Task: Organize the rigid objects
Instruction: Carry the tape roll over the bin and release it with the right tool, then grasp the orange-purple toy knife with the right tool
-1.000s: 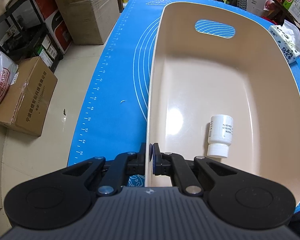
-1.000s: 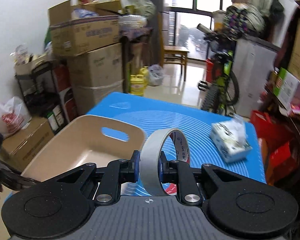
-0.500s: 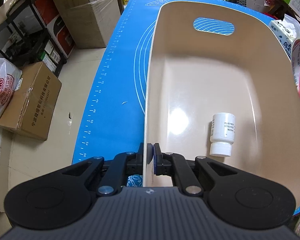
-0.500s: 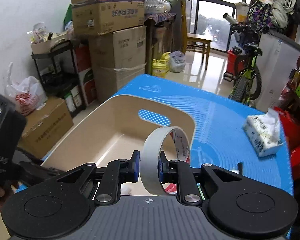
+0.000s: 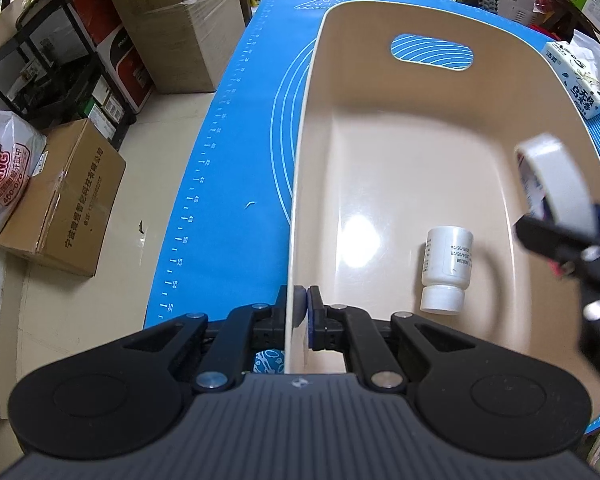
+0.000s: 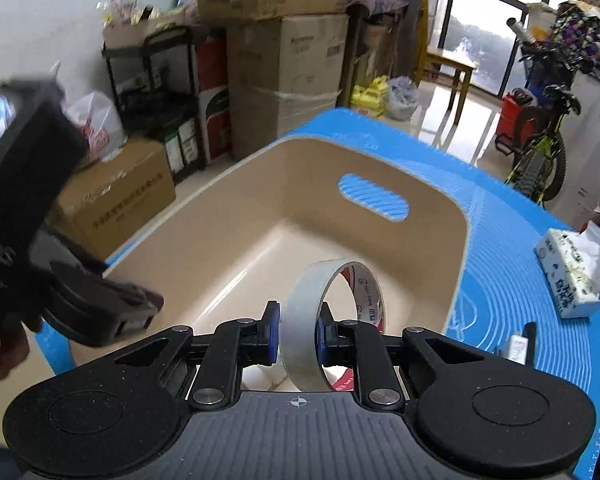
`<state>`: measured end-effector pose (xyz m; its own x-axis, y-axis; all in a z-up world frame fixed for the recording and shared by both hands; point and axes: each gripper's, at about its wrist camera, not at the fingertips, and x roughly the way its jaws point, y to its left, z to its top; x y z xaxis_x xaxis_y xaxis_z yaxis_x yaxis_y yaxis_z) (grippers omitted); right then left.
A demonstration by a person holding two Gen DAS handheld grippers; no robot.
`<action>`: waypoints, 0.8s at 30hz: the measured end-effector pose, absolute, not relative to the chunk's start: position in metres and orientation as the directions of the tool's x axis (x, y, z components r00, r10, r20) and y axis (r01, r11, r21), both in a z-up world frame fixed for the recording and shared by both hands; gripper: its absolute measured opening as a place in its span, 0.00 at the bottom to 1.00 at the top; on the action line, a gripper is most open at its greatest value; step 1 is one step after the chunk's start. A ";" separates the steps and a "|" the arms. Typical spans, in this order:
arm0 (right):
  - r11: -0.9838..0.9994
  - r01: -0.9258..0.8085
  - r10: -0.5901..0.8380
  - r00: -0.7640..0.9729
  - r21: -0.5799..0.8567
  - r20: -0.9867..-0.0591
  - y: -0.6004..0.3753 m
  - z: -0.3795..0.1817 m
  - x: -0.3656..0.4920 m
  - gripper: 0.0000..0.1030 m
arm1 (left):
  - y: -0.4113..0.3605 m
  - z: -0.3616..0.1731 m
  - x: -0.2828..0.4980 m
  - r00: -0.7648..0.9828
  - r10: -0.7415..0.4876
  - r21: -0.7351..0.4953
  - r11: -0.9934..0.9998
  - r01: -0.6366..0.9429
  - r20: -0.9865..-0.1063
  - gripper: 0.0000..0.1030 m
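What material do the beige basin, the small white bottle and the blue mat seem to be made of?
Beige basin: likely glossy moulded plastic; its floor mirrors a light and the wall is thin.
White bottle: probably opaque plastic with a paper label; matte.
Blue mat: apparently soft silicone or rubber, matte, printed with ruler marks.

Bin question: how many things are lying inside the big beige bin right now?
1. A white bottle lies on its side on the floor of the beige bin. The tape roll is held above the bin by the right gripper, not inside yet. Nothing else shows.
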<state>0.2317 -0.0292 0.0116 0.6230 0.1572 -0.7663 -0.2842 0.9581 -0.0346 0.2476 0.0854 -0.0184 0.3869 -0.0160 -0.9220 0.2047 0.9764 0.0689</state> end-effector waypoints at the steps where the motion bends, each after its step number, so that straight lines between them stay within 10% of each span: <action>1: 0.959 -0.281 0.153 0.610 -0.032 -0.777 -0.029 0.008 0.234 0.28 | 0.086 -0.018 0.248 0.385 -0.017 0.067 0.977 0.202 -0.923 0.08; 24: 0.994 -0.100 0.103 0.709 0.045 -0.698 -0.150 0.061 0.176 0.73 | 0.085 -0.017 0.247 0.395 -0.008 0.069 0.981 0.180 -0.919 0.09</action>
<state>0.1756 -0.1496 0.0615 0.7091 0.1029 -0.6975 -0.0999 0.9940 0.0451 0.2473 0.0854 -0.0174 0.3951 -0.0077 -0.9186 0.1797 0.9813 0.0691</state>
